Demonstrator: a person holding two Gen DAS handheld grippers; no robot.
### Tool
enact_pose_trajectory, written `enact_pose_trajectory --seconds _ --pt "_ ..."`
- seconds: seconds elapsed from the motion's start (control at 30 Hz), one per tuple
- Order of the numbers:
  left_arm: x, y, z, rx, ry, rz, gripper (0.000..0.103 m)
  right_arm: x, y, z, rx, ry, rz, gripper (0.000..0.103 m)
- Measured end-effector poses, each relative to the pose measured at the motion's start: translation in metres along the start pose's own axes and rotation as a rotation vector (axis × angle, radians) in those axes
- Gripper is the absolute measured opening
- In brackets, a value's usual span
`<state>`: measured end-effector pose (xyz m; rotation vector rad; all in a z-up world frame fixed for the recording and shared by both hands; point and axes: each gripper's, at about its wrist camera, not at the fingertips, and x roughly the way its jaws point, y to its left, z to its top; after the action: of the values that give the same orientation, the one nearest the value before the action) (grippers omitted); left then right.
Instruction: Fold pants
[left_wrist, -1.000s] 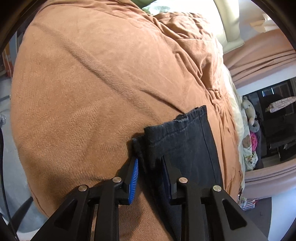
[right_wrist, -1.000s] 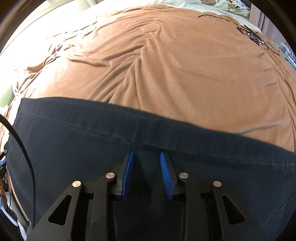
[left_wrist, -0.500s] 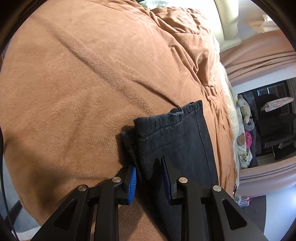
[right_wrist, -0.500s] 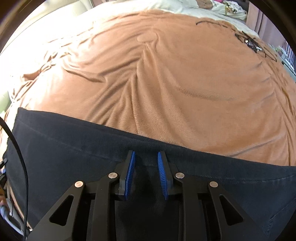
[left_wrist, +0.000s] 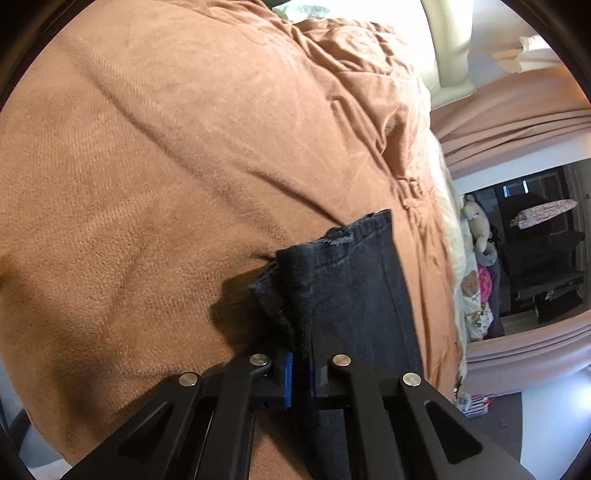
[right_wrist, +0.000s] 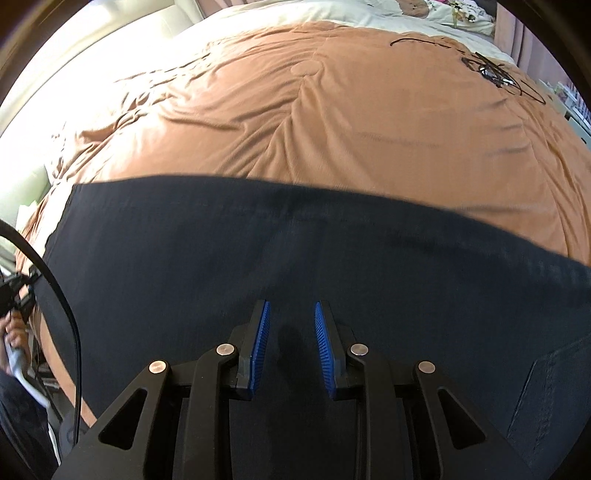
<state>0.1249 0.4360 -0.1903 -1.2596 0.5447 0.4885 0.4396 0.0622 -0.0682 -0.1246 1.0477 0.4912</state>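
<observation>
L wrist view: only the hem end of the dark pants (left_wrist: 354, 295) shows, a narrow leg strip lying on the brown blanket (left_wrist: 166, 177), w/ frayed stitching at the cuff and the left edge bunched up into a ridge. This view also catches the room off to the right: pink curtain (left_wrist: 517, 136), a plush toy (left_wrist: 476, 225), dark furniture behind. None of that is in the other cam

R wrist view: a wide dark band of the same pants (right_wrist: 258, 251) runs across the whole frame, far edge straight against the blanket (right_wrist: 332, 129). Only here: a tangle of black cable (right_wrist: 495, 74) on the far right of the bed, a white sheet beyond it, a black cord at left and part of the person's hand (right_wrist: 14, 332) at the left edge

Tongs: left gripper (left_wrist: 301, 373) is clamped tight on the bunched cuff edge, cloth pinched between the blue pads (left_wrist: 289, 376), fabric rising just ahead of the tips. Right gripper (right_wrist: 291, 343) has its jaws parted a bit, blue pads apart, sitting over the flat middle of the pants; can't tell if the tips touch the cloth, nothing pinched between them
</observation>
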Motion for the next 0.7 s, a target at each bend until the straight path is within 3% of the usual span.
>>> enact_pose_trajectory --seconds 0.33,0.7 --pt "-0.031 -0.045 0.005 0.064 -0.032 -0.125 0.004 -0.007 0.008 -0.036 -0.011 0.032 0.034 0.022" --pt "-0.072 -0.135 0.003 0.208 -0.046 -0.27 0.004 -0.017 0.021 -0.069 -0.032 0.046 0.083 0.022"
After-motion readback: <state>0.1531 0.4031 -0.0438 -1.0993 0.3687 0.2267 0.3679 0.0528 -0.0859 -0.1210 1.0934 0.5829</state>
